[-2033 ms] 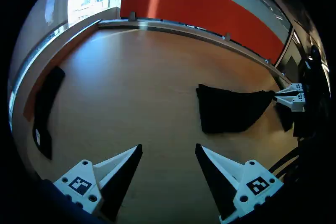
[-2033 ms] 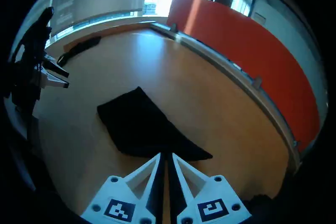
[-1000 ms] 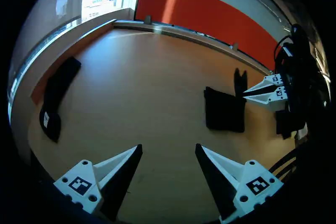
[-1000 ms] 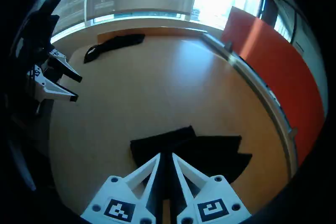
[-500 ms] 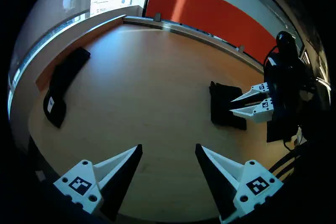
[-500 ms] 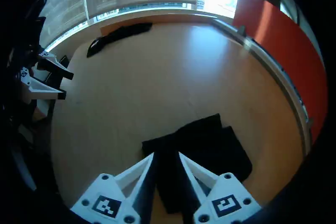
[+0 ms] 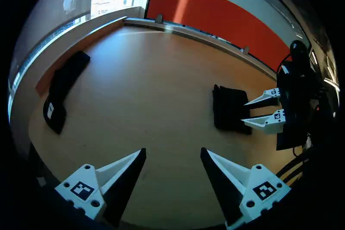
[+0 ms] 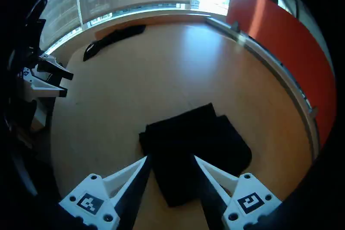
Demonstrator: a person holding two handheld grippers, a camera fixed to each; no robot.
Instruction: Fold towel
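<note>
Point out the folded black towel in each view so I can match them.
Left gripper view: the folded black towel lies right of centre on the table, just ahead of the open right tongs.
Right gripper view: low centre, its near part between those tongs' fingers.
Shared landmark: the red wall panel behind the table, in both.

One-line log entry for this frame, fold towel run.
towel: folded, flat on table | right gripper: jaws open astride towel's near edge, no grip | left gripper: jaws open, empty, apart | second dark cloth: by table edge
</note>
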